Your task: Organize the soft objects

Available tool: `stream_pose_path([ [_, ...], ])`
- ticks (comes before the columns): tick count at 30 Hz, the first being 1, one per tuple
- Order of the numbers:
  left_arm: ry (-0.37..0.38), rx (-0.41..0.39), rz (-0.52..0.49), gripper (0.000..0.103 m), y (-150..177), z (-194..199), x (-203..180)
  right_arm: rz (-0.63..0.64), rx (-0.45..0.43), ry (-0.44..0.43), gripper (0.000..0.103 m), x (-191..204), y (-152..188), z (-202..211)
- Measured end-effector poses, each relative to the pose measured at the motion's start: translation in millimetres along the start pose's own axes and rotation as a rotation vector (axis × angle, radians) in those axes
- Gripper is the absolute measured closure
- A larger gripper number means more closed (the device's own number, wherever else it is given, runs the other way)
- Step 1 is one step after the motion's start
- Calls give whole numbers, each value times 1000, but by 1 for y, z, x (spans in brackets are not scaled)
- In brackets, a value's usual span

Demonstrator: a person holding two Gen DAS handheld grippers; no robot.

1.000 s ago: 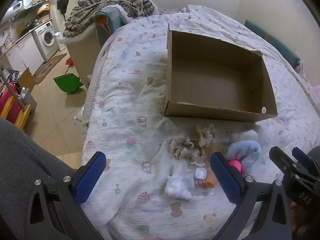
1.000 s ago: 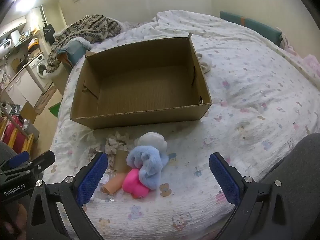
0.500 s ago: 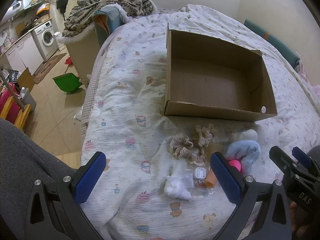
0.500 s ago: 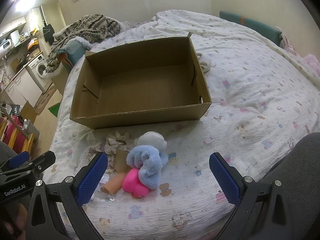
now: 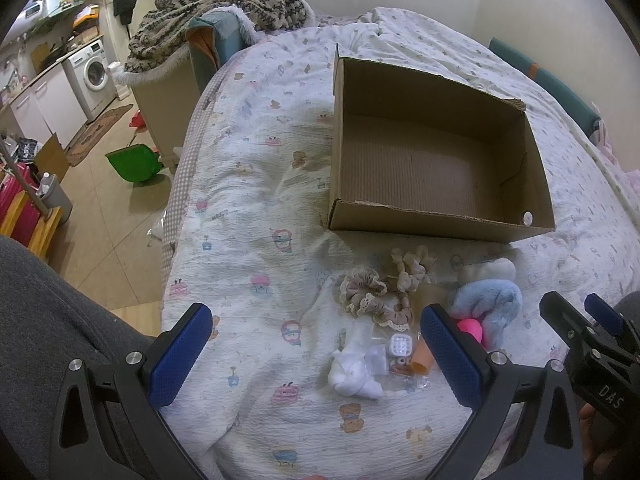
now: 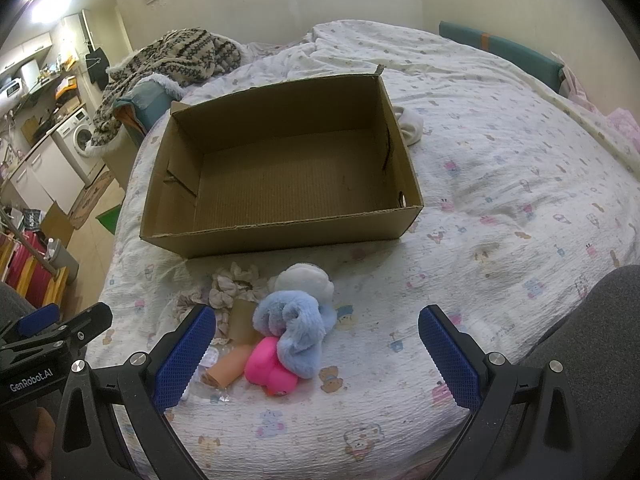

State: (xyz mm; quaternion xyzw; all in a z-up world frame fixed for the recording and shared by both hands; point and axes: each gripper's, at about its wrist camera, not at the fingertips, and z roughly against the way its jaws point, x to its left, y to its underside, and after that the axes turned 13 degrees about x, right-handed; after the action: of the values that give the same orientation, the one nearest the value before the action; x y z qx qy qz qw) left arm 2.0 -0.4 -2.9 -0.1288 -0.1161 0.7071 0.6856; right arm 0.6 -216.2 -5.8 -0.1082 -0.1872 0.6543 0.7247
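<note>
"DAS" is being shown in white letters on the black body of the right gripper (image 5: 600,336), and "GenRobot.AI" is being displayed in white on the left gripper (image 6: 48,320). No other lettering is being made out.

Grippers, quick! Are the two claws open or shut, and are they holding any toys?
Left gripper: open, holding nothing, above the bedspread.
Right gripper: open, holding nothing, near the blue fluffy scrunchie.

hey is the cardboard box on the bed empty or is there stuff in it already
Empty. The cardboard box shows only its bare corrugated floor in both views; the soft items, like the blue plush, lie on the bedspread in front.
</note>
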Motion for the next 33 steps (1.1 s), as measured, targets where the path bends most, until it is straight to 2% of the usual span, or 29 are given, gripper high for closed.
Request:
stream_pose_path([
  [33, 2, 11, -3, 0, 2, -3, -2, -36, 35, -12, 0, -8, -1, -7],
])
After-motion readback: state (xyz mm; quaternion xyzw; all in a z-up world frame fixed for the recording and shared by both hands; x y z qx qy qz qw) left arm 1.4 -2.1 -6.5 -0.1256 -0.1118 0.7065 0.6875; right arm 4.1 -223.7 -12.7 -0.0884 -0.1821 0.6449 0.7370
